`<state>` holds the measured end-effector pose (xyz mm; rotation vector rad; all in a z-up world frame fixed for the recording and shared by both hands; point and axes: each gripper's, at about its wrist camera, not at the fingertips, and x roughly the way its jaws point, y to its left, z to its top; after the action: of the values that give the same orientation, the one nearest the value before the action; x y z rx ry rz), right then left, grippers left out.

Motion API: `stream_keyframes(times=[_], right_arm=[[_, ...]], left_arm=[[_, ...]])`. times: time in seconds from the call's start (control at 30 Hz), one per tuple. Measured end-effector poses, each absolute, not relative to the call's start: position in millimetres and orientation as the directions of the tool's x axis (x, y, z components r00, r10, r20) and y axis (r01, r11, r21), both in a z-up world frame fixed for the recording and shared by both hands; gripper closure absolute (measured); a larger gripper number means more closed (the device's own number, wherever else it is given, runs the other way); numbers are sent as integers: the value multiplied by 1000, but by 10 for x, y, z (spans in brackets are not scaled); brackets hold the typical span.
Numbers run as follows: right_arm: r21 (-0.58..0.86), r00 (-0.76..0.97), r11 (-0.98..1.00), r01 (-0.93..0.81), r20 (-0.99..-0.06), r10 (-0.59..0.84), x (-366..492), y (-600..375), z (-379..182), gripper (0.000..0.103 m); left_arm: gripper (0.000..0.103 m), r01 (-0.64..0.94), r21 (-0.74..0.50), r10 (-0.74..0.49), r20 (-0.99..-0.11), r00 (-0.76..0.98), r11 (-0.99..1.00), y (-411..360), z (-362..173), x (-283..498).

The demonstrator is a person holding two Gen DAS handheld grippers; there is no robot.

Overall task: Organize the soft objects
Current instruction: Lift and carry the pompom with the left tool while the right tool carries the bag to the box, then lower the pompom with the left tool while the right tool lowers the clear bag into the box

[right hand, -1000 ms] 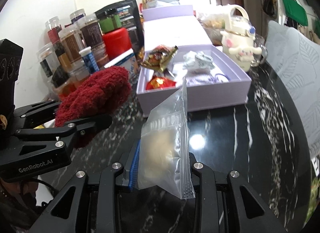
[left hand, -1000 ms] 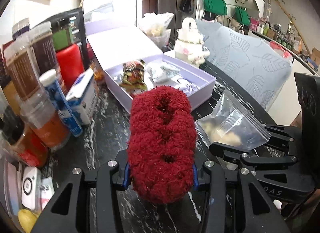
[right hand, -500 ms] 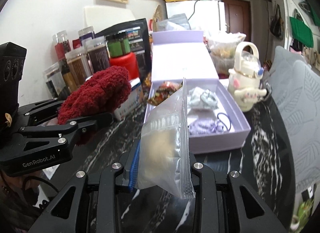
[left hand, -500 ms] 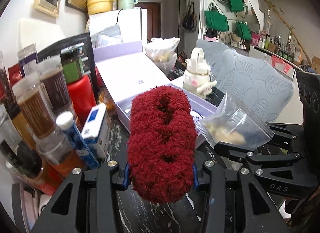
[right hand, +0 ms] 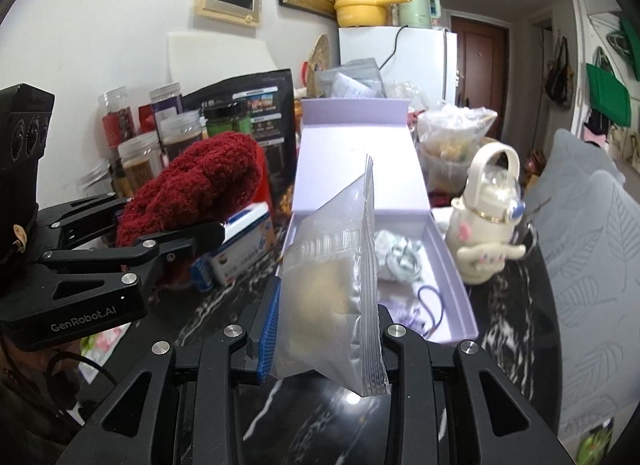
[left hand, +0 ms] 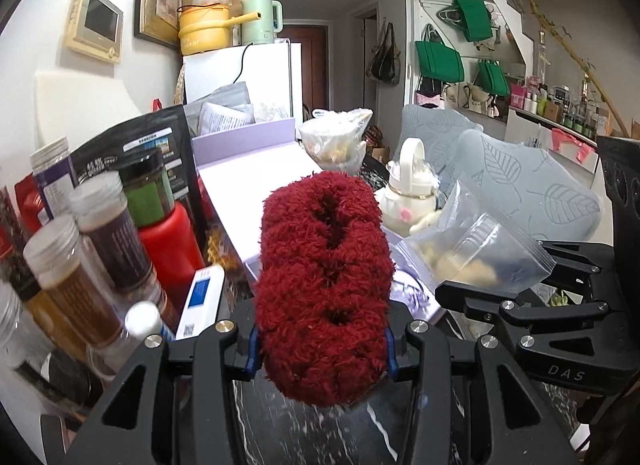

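Note:
A fluffy dark red bundle [left hand: 324, 285] stands upright between the pads of my left gripper [left hand: 320, 345], which is shut on it; it shows too as the red bundle [right hand: 196, 193] at the left of the right wrist view. My right gripper [right hand: 326, 329] is shut on a clear zip bag [right hand: 332, 289] with pale beige stuff inside. That zip bag [left hand: 472, 253] hangs to the right of the red bundle. Both are held above the dark marble table [right hand: 508, 345]. Ahead lies an open lilac box [right hand: 460, 293] with small items inside.
Jars and bottles [left hand: 84, 265] crowd the left side, with a red canister [left hand: 172, 253] and a white-and-blue carton [right hand: 244, 249]. A cream teapot figure [right hand: 488, 221] stands right of the box. A grey leaf-pattern cushion [right hand: 600, 249] is at the right.
Both grippers rose with their loads, so the table and the lilac box dropped lower in view and more of the room behind appears. Both grips stayed the same.

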<state>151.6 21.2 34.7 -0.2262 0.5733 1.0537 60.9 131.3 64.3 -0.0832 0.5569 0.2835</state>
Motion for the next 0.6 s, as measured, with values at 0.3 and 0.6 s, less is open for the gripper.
stream_keyframes(times=[0.3,0.6], right_arm=[[78,400,509,-857,-520,754,1832,358,476,71],[84,419,536,-840,-527,739,2172,499,379,71]], left_arm=[[59,-294,-1,252,-514,820,956,1494,734,978],[59,-287,-9,235,-546,804,958,1662,573,1353]])
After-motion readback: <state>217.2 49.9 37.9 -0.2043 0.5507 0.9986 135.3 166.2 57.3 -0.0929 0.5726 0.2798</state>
